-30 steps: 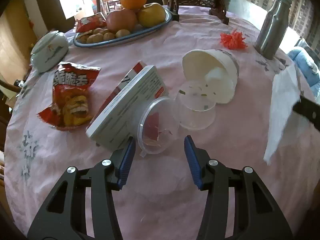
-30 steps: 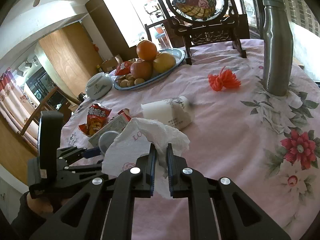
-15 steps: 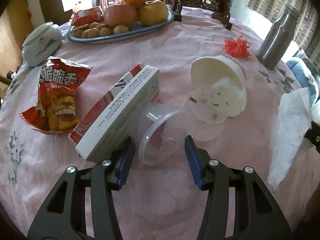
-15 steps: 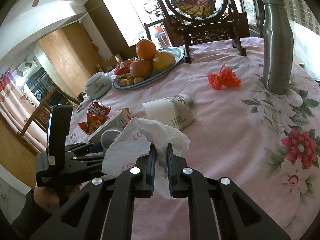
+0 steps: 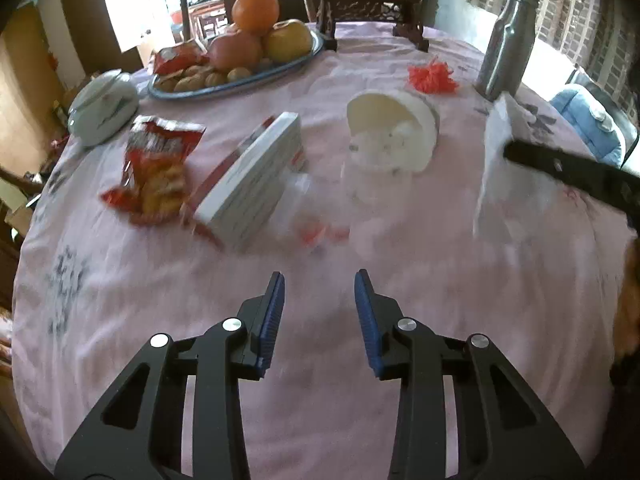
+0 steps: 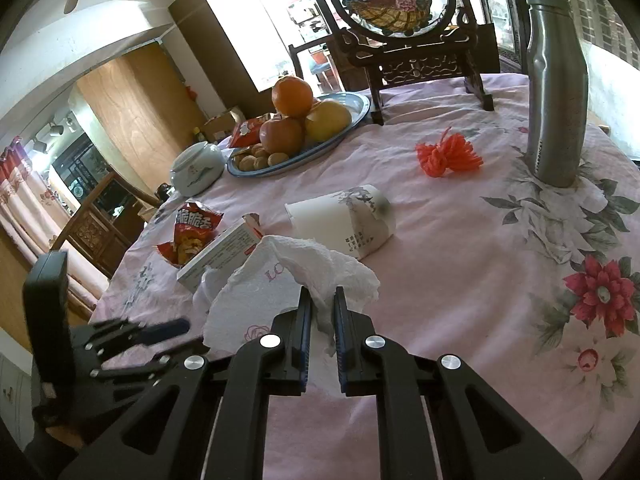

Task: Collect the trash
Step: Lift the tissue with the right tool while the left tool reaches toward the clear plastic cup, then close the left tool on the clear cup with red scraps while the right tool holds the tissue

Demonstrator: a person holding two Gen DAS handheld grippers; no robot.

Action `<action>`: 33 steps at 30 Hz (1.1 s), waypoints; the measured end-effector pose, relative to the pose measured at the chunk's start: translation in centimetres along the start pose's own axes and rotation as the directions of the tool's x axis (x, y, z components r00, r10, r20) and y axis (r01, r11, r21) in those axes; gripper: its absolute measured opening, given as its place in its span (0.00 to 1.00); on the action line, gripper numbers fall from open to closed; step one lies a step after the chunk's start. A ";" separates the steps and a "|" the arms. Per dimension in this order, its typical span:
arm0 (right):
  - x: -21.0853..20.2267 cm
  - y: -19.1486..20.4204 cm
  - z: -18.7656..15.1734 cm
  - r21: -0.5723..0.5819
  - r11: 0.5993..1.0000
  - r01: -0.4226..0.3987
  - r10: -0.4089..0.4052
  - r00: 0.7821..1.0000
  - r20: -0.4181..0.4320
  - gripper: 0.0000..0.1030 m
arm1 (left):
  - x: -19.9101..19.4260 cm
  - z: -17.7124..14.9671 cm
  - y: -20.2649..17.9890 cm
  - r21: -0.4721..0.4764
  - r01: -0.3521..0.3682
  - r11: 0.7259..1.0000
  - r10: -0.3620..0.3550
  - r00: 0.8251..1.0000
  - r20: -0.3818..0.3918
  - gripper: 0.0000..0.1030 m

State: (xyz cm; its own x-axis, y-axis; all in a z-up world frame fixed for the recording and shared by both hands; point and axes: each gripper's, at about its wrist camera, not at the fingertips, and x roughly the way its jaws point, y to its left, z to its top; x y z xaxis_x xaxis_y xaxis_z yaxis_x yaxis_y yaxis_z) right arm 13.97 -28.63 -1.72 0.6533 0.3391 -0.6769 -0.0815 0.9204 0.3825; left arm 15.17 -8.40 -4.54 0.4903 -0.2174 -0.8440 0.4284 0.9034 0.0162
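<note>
My right gripper is shut on a crumpled white paper towel and holds it above the pink tablecloth; the towel also shows at the right of the left wrist view. My left gripper is open and empty, above the cloth, short of a blurred clear plastic cup. Beyond it lie a white and red carton, a red snack bag and a tipped white paper cup.
A blue plate of fruit and nuts, a white lidded bowl, an orange yarn tuft, a steel bottle and a carved wooden stand stand at the far side. The table edge lies left.
My left gripper has pulled back from the clear cup and carton, which now lie farther ahead, and its jaws stand a little narrower. The right gripper still holds the towel.
</note>
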 end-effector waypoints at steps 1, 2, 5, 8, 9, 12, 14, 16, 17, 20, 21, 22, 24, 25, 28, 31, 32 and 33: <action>0.0 0.0 0.0 0.001 1.000 0.000 0.000 1.000 0.000 0.13 | -0.1 -0.3 0.2 0.000 0.000 1.000 0.000 1.000 -0.007 0.36; 0.0 0.0 0.0 -0.001 1.000 -0.002 0.002 1.000 -0.001 0.13 | -0.1 -0.5 0.3 -0.007 -0.011 1.000 0.011 1.000 -0.011 0.37; -0.1 0.2 -0.1 -0.003 1.000 -0.001 0.001 1.000 0.001 0.13 | 0.2 -0.2 1.6 -0.073 0.011 0.997 -0.014 0.999 -0.034 0.43; -0.1 0.2 -0.2 -0.002 1.000 0.003 -0.003 1.000 0.004 0.13 | 0.5 0.4 2.6 -0.166 0.065 0.984 -0.074 0.996 -0.052 0.60; -0.1 0.2 -0.1 -0.002 1.000 0.003 -0.003 1.000 0.005 0.13 | 0.6 0.7 2.6 -0.181 0.067 0.981 -0.077 0.996 -0.048 0.60; -0.2 0.1 -0.1 0.005 1.000 0.001 -0.001 1.000 0.006 0.13 | 0.7 1.9 2.2 -0.204 0.077 0.976 -0.088 0.995 -0.043 0.69; -0.3 0.0 -0.1 0.009 1.000 0.000 0.000 1.000 0.006 0.13 | 1.1 2.8 2.3 -0.249 0.067 0.966 -0.082 0.995 -0.054 0.74; -0.3 0.0 -0.1 0.009 1.000 -0.001 0.001 1.000 0.007 0.13 | 1.3 3.5 2.5 -0.301 0.063 0.952 -0.085 0.995 -0.060 0.74; -0.3 0.0 -0.1 0.012 1.000 -0.004 0.003 1.000 0.008 0.13 | 1.5 4.0 2.6 -0.329 0.054 0.943 -0.079 0.995 -0.063 0.74; -0.6 -0.3 0.0 0.020 1.000 -0.006 0.006 1.000 0.015 0.13 | 2.1 4.9 2.7 -0.364 0.003 0.931 -0.036 0.996 -0.085 0.74; -0.7 -0.4 0.0 0.022 1.000 -0.007 0.007 1.000 0.017 0.13 | 2.4 5.0 2.8 -0.374 -0.008 0.927 -0.028 0.995 -0.093 0.74; -0.8 -0.4 0.1 0.024 1.000 -0.009 0.009 1.000 0.019 0.13 | 2.8 5.2 2.8 -0.386 -0.017 0.922 -0.026 0.994 -0.106 0.74; -0.9 -0.5 0.1 0.026 1.000 -0.012 0.012 1.000 0.023 0.13 | 3.5 5.2 2.9 -0.399 -0.027 0.916 -0.028 0.991 -0.132 0.74; -1.0 -0.5 0.1 0.026 1.000 -0.013 0.013 1.000 0.024 0.13 | 4.0 5.3 3.0 -0.413 -0.039 0.910 -0.025 0.988 -0.150 0.74; -1.1 -0.5 0.1 0.025 1.000 -0.018 0.018 1.000 0.025 0.13 | 5.1 5.2 3.4 -0.440 -0.045 0.897 -0.040 0.983 -0.181 0.73; -1.1 -0.5 0.1 0.025 1.000 -0.017 0.017 1.000 0.026 0.14 | 5.5 5.1 3.5 -0.443 -0.051 0.895 -0.040 0.980 -0.193 0.73; -1.1 -0.5 0.1 0.026 1.000 -0.018 0.017 1.000 0.025 0.14 | 5.5 5.1 3.4 -0.434 -0.054 0.899 -0.038 0.979 -0.201 0.73; -1.0 -0.5 0.1 0.026 1.000 -0.017 0.017 1.000 0.023 0.14 | 5.5 5.1 3.4 -0.432 -0.056 0.900 -0.037 0.978 -0.204 0.73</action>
State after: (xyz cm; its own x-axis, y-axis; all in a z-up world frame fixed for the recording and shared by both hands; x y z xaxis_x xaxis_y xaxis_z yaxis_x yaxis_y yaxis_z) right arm 13.43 -29.47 -1.13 0.6692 0.3498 -0.6556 -0.0732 0.9090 0.4104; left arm 23.21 -8.38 -6.36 0.3088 -0.1710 -0.9356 0.0301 0.9850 -0.1701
